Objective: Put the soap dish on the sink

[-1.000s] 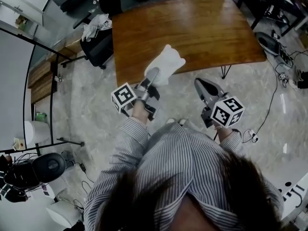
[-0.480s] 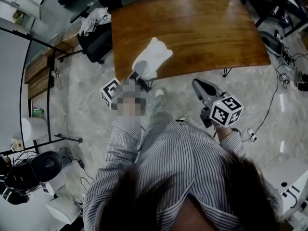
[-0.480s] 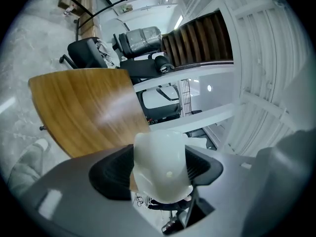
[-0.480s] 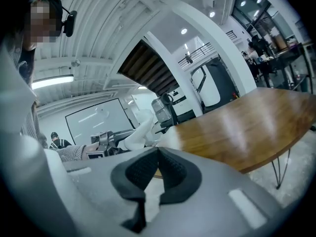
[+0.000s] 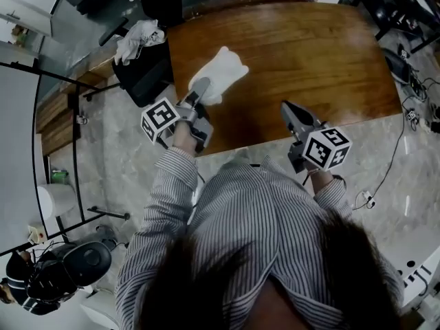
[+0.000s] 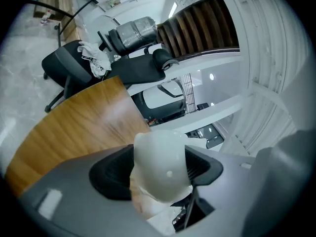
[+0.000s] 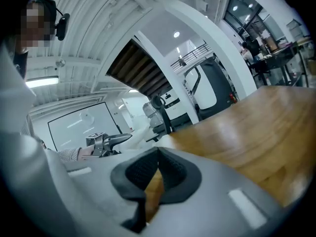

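The soap dish [image 5: 221, 71] is white with a wavy edge, and it is held over the near left corner of the brown wooden table [image 5: 302, 53]. My left gripper [image 5: 201, 89] is shut on its near end. In the left gripper view the soap dish [image 6: 163, 164] fills the space between the dark pads, with the table [image 6: 74, 127] beyond. My right gripper [image 5: 286, 110] is shut with nothing in it, at the table's near edge. Its pads [image 7: 170, 174] meet in the right gripper view, where the left gripper [image 7: 106, 142] shows farther left. No sink is in view.
A black office chair [image 5: 144, 64] with a white cloth [image 5: 137, 36] on it stands at the table's left end. Cables [image 5: 412, 95] lie on the marble floor at the right. Another black chair [image 5: 65, 270] and a white bin [image 5: 58, 199] are at the lower left.
The person has stepped up to the table. Both grippers now reach over its near edge, and the left one still carries the soap dish.
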### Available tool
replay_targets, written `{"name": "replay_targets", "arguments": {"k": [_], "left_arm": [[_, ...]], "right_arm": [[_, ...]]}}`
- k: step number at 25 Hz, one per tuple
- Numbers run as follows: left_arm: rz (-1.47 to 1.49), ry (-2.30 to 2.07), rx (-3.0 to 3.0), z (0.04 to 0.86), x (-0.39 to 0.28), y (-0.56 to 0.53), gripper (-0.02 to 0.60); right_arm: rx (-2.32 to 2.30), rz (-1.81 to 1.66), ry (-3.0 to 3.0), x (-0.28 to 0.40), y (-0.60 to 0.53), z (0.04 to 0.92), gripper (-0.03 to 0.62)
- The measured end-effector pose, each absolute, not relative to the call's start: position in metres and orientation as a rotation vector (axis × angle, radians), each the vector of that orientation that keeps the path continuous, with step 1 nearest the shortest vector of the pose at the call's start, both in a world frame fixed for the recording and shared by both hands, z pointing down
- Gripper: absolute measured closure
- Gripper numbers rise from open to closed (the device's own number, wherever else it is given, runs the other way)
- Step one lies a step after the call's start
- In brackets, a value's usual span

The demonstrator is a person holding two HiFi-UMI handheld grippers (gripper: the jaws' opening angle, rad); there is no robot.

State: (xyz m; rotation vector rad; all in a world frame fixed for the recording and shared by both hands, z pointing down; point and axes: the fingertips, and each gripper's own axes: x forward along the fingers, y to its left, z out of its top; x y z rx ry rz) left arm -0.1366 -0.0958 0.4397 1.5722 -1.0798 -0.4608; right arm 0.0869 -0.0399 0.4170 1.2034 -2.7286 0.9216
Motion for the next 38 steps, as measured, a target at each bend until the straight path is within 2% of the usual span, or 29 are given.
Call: {"name": "replay_targets", "arguments": {"k": [6, 15, 24, 38], "left_arm": [[-0.404, -1.09, 1.61, 0.427, -0.183, -0.155, 0.281], [-0.407, -1.142, 1.554, 0.45, -0.209, -0.196, 0.281], [-0.363, -1.168, 1.457, 0.485, -0.215, -0.234, 0.282], [-0.026, -1.215, 1.46, 0.55, -0.226, -0.312, 0.281]], "right_arm": [[1.196, 0.871, -2.697, 0.035, -0.105, 0.411, 0.592], [1.018, 0.83, -2.677, -0.013, -0.154, 0.414, 0.592], [0.911, 0.859, -2.633, -0.029, -0.201, 0.428, 0.592], [0.86, 1.034, -2.522, -0.046, -0.24, 0.492, 0.592]]}}
